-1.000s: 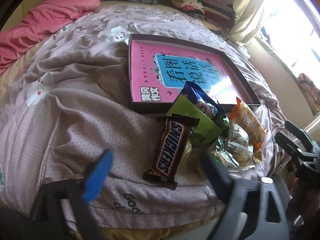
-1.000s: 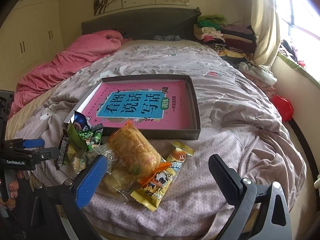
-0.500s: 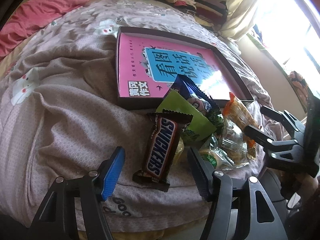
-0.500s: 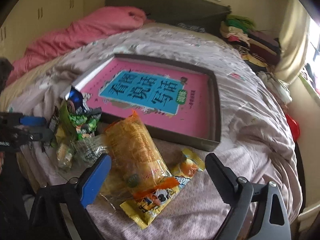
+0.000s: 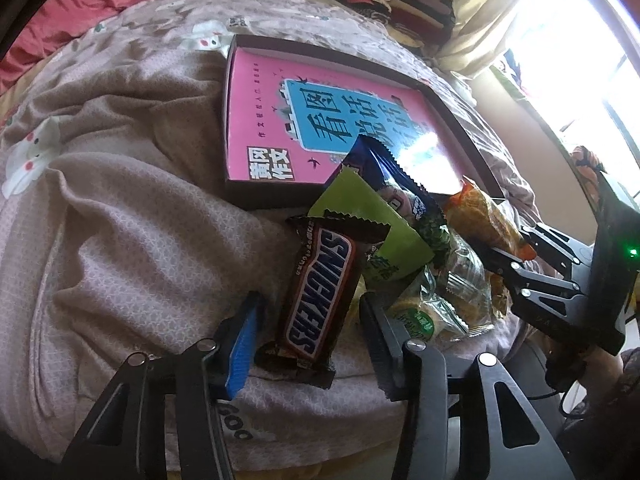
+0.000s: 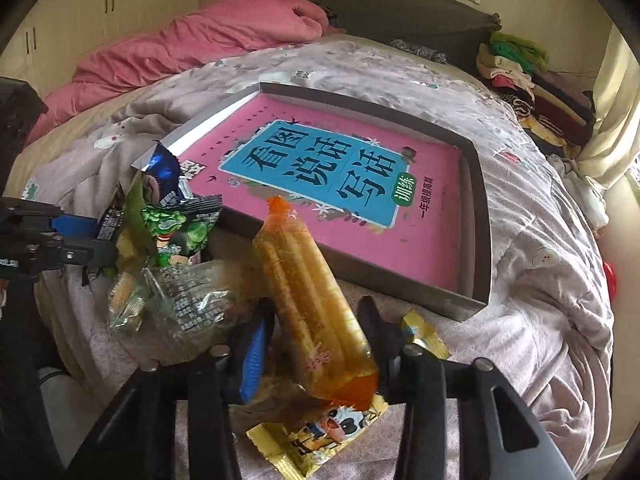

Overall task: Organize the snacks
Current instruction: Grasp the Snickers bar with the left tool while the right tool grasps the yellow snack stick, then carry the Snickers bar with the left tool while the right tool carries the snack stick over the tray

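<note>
Two grabs are lined up at once, as I read it. My left gripper point(image 5: 308, 328) straddles the chocolate bar point(image 5: 320, 300) low in the left wrist frame: one blue-padded finger sits just left of the wrapper, the black one just right, with slim gaps on both sides, so those fingers are spread and not yet gripping. The bar's long axis runs nearly straight away from the fingers, leaning a little toward the upper right, so closing would pinch it across its narrow width.

My right gripper point(image 6: 316, 344) brackets the orange pack of sticks point(image 6: 312, 304) in the same way, low in the right wrist frame. That pack points up and left toward the tray, and its near end lies on a yellow cartoon packet point(image 6: 320, 436). The fingers look very close to the wrapper, but I cannot tell whether they touch it.

Between the two grabs sits the rest of the heap on the bed point(image 5: 120, 240): a green packet point(image 5: 372, 220), a blue packet point(image 5: 392, 176) and clear-wrapped biscuits point(image 5: 436, 312).

Beyond the heap, the shallow tray point(image 6: 476, 216) holds only a pink book point(image 6: 332, 176); no snack is fully inside, though the blue packet's tip overlaps its near rim.
</note>
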Demonstrator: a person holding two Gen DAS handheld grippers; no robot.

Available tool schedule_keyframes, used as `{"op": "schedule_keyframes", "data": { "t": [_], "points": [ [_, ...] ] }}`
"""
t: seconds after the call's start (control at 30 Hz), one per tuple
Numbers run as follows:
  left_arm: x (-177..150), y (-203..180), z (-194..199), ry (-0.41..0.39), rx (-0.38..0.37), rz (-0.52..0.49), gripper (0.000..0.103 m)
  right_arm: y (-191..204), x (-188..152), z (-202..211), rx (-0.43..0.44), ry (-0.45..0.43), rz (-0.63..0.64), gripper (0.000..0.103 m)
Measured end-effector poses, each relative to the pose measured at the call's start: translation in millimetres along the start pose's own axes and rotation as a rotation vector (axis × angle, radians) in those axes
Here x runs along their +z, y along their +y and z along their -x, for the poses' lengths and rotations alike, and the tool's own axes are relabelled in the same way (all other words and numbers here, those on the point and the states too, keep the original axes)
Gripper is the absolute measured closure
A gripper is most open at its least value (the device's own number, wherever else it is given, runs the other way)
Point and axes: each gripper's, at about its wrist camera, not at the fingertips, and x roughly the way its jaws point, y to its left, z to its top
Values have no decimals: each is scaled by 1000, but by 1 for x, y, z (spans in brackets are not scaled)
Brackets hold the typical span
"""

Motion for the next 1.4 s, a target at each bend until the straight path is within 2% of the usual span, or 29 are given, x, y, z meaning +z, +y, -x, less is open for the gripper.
{"op": "schedule_keyframes", "data": {
  "t": [0.07,0.1,0.23,0.37,0.43,0.83,1.03,1.4],
  "points": [
    [0,0,-1,3,-13,-1,59,-1,-1,4,18,-16,-21,67],
    [0,-1,-1,3,-17,-1,60,-3,-2,6,39,-24,-39,72],
    [1,1,-2,4,-29,3,63,-7,-2,13,72,-47,-78,79],
    [2,0,3,-12,-27,-3,67,-7,-1,18,81,-61,-97,80],
    [2,0,6,-23,-26,-4,73,-8,-2,22,92,-78,-114,80],
    [6,-4,40,-147,-36,-20,74,-20,1,43,134,-143,-199,80],
    [9,-6,58,-222,3,-33,74,-25,5,49,136,-166,-226,80],
    [22,-4,65,-273,9,-42,74,-36,13,52,115,-200,-273,80]
  ]
}}
